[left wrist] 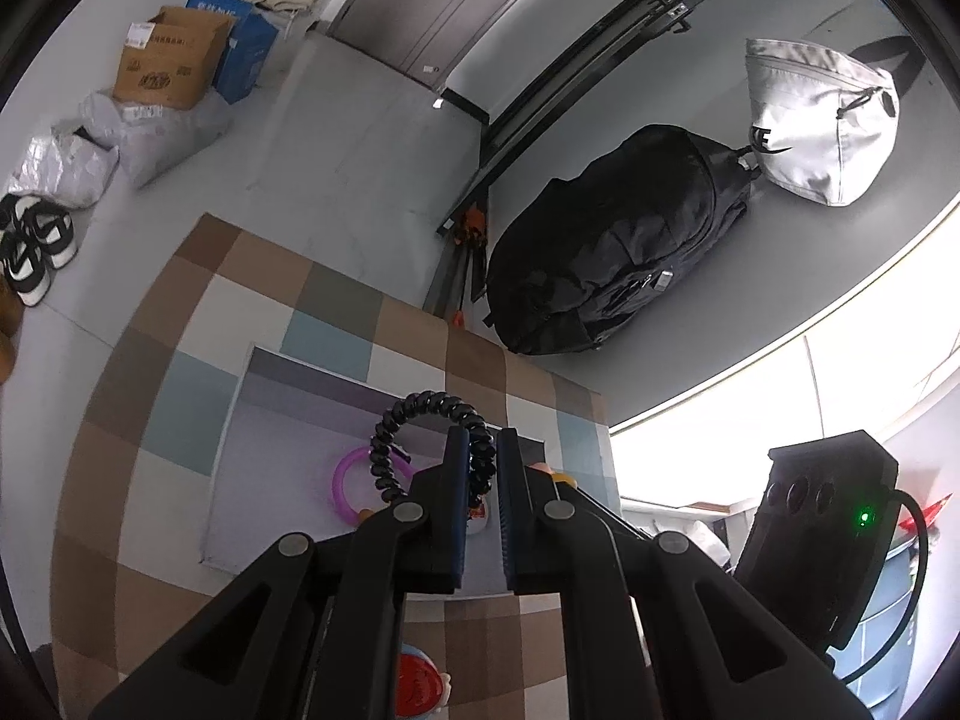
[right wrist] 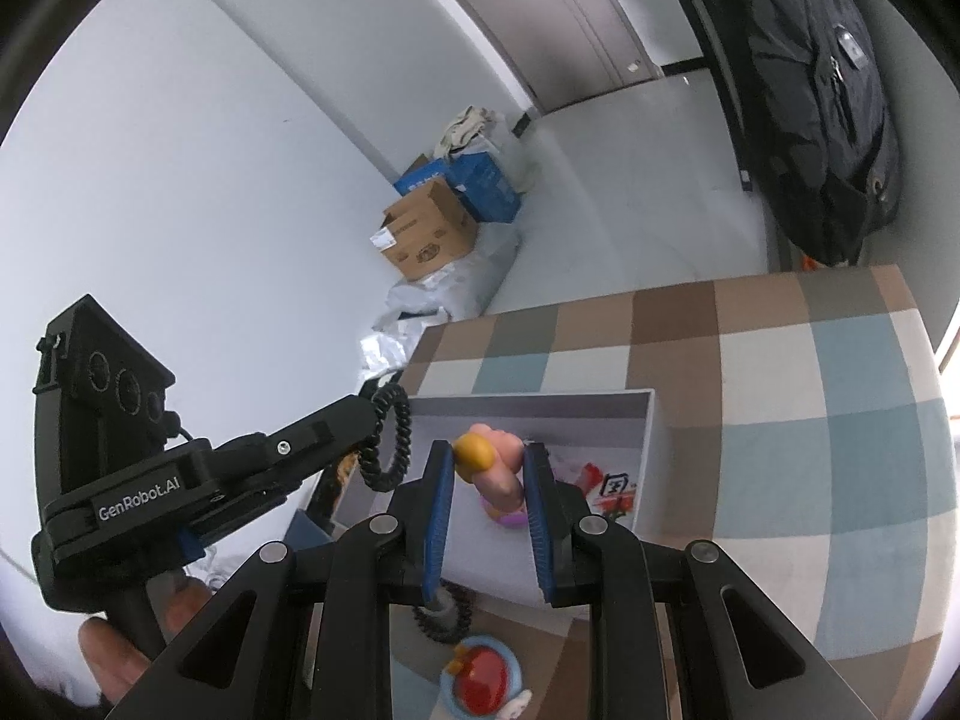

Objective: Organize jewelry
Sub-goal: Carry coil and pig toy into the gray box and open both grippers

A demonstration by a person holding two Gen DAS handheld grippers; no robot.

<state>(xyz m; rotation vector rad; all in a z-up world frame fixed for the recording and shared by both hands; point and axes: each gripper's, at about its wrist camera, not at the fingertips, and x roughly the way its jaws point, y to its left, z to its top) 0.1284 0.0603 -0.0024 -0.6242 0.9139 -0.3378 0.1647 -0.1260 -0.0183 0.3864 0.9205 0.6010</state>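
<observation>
My left gripper (left wrist: 482,441) is shut on a black spiral coil ring (left wrist: 414,420) and holds it above a white open box (left wrist: 240,420) on the checkered table. A purple ring (left wrist: 345,483) lies in that box. In the right wrist view the left gripper (right wrist: 366,420) shows at left with the black coil ring (right wrist: 396,444). My right gripper (right wrist: 489,462) is shut on a pink and yellow chunky bracelet (right wrist: 489,468) above the same box (right wrist: 651,432).
A red and blue round trinket (right wrist: 480,675) and a black coil (right wrist: 447,618) lie on the checkered cloth (right wrist: 780,420) near the box. A black backpack (left wrist: 618,246), white bag (left wrist: 822,126), cardboard boxes (left wrist: 171,63) and shoes (left wrist: 33,240) sit on the floor beyond.
</observation>
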